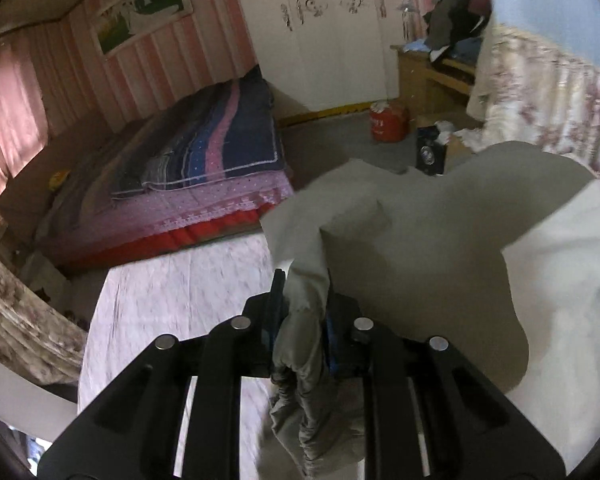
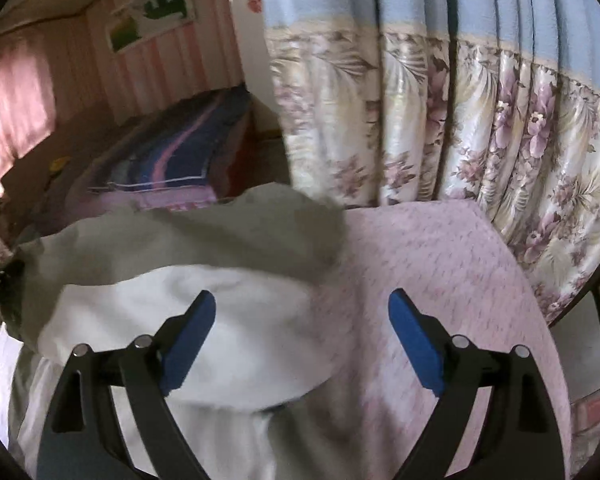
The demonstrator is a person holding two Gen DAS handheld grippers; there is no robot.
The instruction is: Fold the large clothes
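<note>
At the lower centre of the left wrist view, the left gripper is seen with its 2 fingers drawn narrow and clamped on a gathered fold of the grey-white garment. A bunched, puckered edge of the cloth is pinched between the blue pads and hangs down past the black linkage toward the bottom of the frame. From the grip, the garment is spread up and to the right, where a shaded grey panel is lifted above a brighter white part at the right edge. Beneath it, at the lower left, the pale pink sheet is laid over the work surface. Farther back, at the left of the frame, a bed with a striped blue and pink quilt is seen, a white wardrobe at the top centre, and a red container on the floor near it.

Across the bottom of the right wrist view, the right gripper is shown with its 2 fingers spread wide; nothing is held between them. The garment is heaped at the left and centre, under and beyond the left blue pad, while bare pink sheet is seen past the right pad. A floral curtain is hung along the upper right.
</note>
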